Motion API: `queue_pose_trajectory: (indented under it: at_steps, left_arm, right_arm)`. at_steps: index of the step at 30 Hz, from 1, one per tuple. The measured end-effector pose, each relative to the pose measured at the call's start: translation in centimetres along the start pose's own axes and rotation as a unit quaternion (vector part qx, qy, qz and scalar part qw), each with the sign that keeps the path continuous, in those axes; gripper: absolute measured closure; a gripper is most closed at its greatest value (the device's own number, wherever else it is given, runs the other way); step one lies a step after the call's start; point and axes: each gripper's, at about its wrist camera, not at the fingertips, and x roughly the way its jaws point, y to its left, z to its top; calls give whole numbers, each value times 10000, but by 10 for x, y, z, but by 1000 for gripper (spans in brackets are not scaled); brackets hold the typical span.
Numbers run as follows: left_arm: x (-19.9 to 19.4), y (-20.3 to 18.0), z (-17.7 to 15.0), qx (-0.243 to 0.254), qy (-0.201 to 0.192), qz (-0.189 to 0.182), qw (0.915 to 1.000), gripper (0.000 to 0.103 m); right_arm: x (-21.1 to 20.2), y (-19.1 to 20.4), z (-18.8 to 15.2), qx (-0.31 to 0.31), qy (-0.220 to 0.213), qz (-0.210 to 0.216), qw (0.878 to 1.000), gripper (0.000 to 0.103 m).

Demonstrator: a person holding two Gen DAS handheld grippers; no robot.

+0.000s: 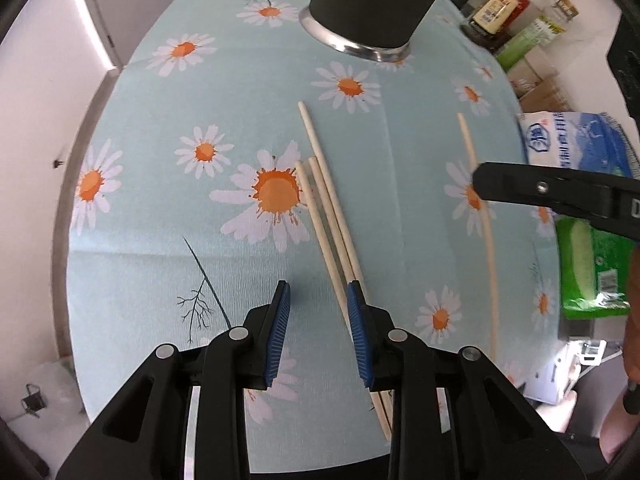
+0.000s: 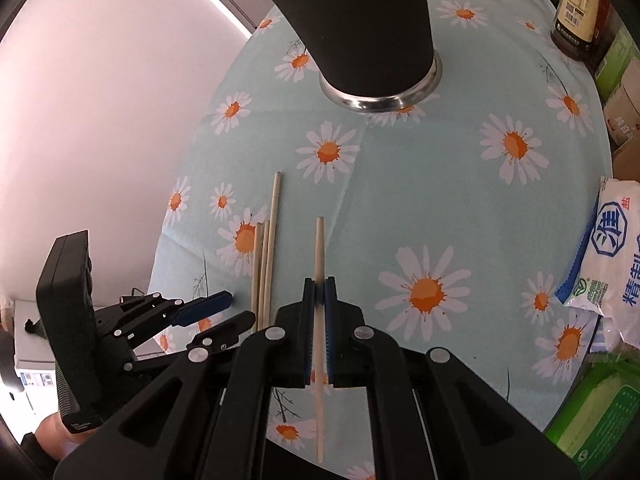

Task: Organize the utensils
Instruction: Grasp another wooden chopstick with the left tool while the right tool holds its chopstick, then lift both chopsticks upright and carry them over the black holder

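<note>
Three pale wooden chopsticks [image 1: 328,216] lie side by side on the daisy tablecloth [image 1: 160,200]; they also show in the right wrist view [image 2: 264,256]. My left gripper [image 1: 319,294] is open and empty, its right pad just over their near ends. My right gripper [image 2: 319,288] is shut on a fourth chopstick [image 2: 319,248], held lengthwise above the cloth; this chopstick shows in the left wrist view [image 1: 486,232] with the right gripper [image 1: 478,188] on it. A tall black holder [image 1: 368,0] with a steel base stands at the far side, also in the right wrist view [image 2: 360,20].
Sauce bottles [image 1: 500,12] and boxes stand along the right edge. A white and blue salt bag [image 2: 616,256] and a green packet [image 1: 588,268] lie at the right. The table's left edge borders a white wall [image 2: 100,120].
</note>
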Motion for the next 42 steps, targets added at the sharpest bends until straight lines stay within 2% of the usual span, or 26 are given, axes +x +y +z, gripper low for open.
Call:
queue_pose_trajectory:
  at_steps: [4, 10, 17, 20, 25, 32, 35, 42]
  left_arm:
    - [1, -7, 0, -92, 11, 411, 9991, 77]
    - [3, -18, 2, -235, 74, 763, 9968, 78]
    - [6, -27, 8, -361, 214, 1095, 9931, 86]
    - [12, -39, 17, -381, 211, 1075, 9933, 94]
    - [13, -44, 22, -496, 168, 1065, 9929, 99]
    - [6, -21, 20, -681, 143, 769, 9946, 99]
    - [4, -1, 21, -907, 112, 486, 9946, 99]
    - [-14, 19, 32, -792, -108, 152, 9967, 99]
  right_arm:
    - [0, -7, -5, -49, 13, 102, 9999, 97]
    - [-5, -20, -12, -49, 61, 266, 9996, 97]
    - [-13, -29, -13, -2, -19, 464, 9989, 97]
    - [-13, -29, -13, -20, -24, 575, 9983, 97]
    - [-16, -32, -13, 26, -53, 633, 9980, 97]
    - [-16, -33, -12, 83, -46, 599, 9982, 97]
    - [-16, -32, -10, 135, -48, 529, 9985, 97]
    - [-21, -23, -1, 223, -210, 429, 9986, 97]
